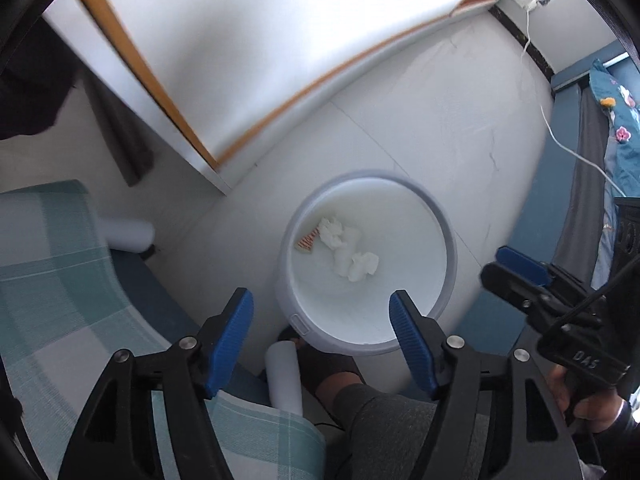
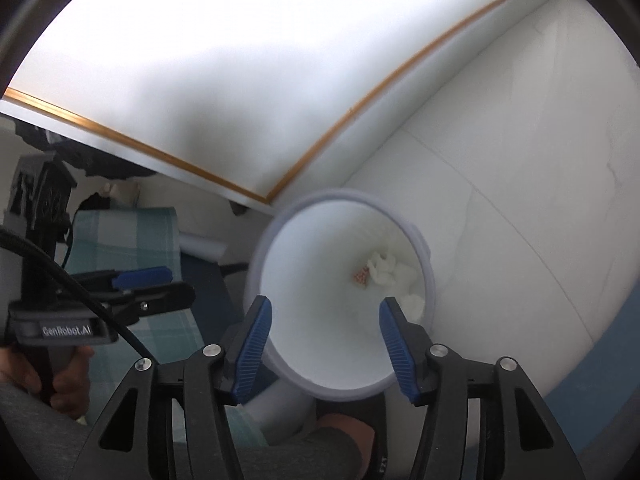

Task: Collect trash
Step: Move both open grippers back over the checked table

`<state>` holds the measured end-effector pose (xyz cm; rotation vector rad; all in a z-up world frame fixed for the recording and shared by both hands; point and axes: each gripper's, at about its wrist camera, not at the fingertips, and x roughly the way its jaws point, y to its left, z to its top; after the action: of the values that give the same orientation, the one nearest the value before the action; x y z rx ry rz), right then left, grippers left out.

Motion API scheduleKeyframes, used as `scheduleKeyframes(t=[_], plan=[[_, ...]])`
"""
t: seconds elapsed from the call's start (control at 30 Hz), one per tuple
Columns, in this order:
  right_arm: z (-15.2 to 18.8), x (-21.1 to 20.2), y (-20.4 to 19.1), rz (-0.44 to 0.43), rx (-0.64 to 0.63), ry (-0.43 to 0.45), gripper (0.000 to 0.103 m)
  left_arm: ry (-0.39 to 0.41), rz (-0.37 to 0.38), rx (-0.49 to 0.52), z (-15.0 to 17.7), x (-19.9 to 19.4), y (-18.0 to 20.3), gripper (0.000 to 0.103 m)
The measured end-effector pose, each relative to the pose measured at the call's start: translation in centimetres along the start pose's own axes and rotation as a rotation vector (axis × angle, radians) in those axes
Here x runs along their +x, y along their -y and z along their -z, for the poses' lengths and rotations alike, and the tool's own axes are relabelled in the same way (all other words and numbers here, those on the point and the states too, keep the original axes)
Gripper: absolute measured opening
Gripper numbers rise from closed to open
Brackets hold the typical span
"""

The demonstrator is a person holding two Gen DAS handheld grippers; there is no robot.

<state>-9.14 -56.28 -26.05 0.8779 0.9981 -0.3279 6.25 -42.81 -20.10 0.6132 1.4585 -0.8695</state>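
Over the checked chair (image 1: 60,264) the left gripper (image 1: 322,320) hangs with jaws spread and empty, then the white bin (image 1: 448,240) on the floor (crumpled tissues (image 1: 352,252) inside), right gripper (image 2: 326,338) jaws likewise spread, holding nothing.

Green plaid chair seat (image 1: 60,264), white cable (image 1: 568,144) (from wall socket), floral bedding (image 1: 618,120), pale floor (image 1: 460,112)

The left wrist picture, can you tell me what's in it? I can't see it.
A round white bin stands on the pale floor with crumpled white tissues and a striped wrapper at its bottom. The left gripper hangs open and empty above it, and the right gripper shows at the right edge.
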Motion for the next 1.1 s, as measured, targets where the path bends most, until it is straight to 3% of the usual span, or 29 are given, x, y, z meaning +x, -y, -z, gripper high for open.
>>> scheduleKeyframes(t=[0.13,0.37,0.57,0.73,0.8,1.1], plan=[[-0.7,-3.4,-2.0,-0.006,-0.055,0.072,0.064,0.089,-0.058,-0.016,0.7,-3.5,-0.6,0.069],[-1.4,-11.1,-6.6,-0.053,-0.166,0.270,0.077,0.319,-0.060,-0.085,3.4,-11.7,-1.7,0.069],[-1.0,-17.4,-11.8,-0.073,-0.280,0.416,0.081,0.521,-0.130,-0.164,6.8,-17.9,-2.4,0.069],[0.5,-20.8,-16.3,-0.120,-0.380,0.484,0.081,0.667,-0.191,-0.235,10.3,-22.3,-4.1,0.071],[1.4,-21.8,-17.8,-0.144,-0.409,0.504,0.081,0.725,-0.219,-0.274,12.2,-24.3,-5.0,0.081],[5.7,-23.2,-25.6,-0.229,-0.549,0.569,0.083,0.864,-0.305,-0.437,19.3,-28.6,-10.5,0.086]])
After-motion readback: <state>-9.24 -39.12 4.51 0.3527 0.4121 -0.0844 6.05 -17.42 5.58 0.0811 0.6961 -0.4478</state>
